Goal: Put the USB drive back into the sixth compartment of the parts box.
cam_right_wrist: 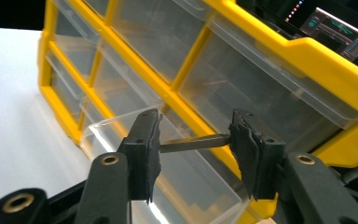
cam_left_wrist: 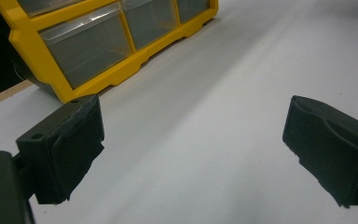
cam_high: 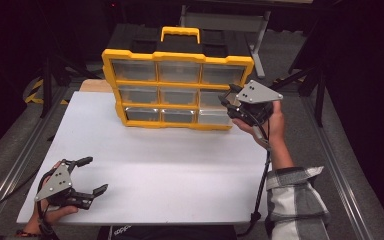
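Landmark: a yellow drawer cabinet [cam_high: 177, 90] stood upright at the far side of the white table [cam_high: 155, 170], three rows of three clear drawers, a yellow handle [cam_high: 180, 33] on top.

Right gripper: the right gripper [cam_right_wrist: 195, 140] was held up at the cabinet's right end, beside its middle and bottom rows, seen in the high view at [cam_high: 228, 102].

Right gripper, state: its jaws stood partly closed, pinching a thin dark flat piece [cam_right_wrist: 193, 142] crosswise between the pads; what the piece was could not be told.

Held piece, place: it hung just in front of the cabinet's face, above the pulled-out drawer.

Open drawer: the bottom right drawer [cam_right_wrist: 168, 186] stuck out of the cabinet toward the gripper, directly under the jaws; its clear front wall lay just below the pads.

Other drawers: the rest sat pushed in, flush with the yellow frame.

Left gripper: the left gripper [cam_high: 92, 175] rested low at the near left corner of the table, well apart from the cabinet.

Left gripper, state: its jaws were spread wide with bare table between them; its own view showed the cabinet's bottom row [cam_left_wrist: 88, 46] farther off.
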`<state>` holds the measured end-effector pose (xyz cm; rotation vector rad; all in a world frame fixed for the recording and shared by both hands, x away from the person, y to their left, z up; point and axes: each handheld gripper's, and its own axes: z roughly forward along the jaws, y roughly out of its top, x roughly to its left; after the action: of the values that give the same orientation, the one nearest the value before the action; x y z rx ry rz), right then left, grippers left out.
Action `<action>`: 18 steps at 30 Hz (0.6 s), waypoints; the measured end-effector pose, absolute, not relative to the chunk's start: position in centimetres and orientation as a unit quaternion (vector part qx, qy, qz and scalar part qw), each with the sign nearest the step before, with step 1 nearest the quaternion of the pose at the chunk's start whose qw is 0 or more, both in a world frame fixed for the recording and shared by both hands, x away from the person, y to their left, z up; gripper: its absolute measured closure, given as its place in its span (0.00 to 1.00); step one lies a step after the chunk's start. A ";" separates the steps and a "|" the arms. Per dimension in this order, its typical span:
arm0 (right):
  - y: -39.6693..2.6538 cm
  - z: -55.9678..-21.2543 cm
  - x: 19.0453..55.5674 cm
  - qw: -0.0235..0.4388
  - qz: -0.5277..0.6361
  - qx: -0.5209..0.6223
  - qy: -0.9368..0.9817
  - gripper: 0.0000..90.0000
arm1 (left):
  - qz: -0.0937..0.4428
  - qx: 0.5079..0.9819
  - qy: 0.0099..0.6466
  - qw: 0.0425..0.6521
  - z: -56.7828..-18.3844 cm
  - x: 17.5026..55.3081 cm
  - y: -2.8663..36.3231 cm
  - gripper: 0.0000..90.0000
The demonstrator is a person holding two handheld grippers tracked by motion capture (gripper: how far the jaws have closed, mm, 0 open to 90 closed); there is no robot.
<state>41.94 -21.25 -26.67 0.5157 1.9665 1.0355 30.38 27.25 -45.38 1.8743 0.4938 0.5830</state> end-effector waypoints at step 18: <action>-20.8 -26.7 43.9 0.424 0.373 0.219 0.796 0.60 | 0.242 0.787 0.204 0.529 -45.4 30.5 27.2 0.07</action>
<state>43.90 -20.80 -26.66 0.5487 1.9919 0.9322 30.45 27.24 -45.43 1.8805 0.4876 0.5784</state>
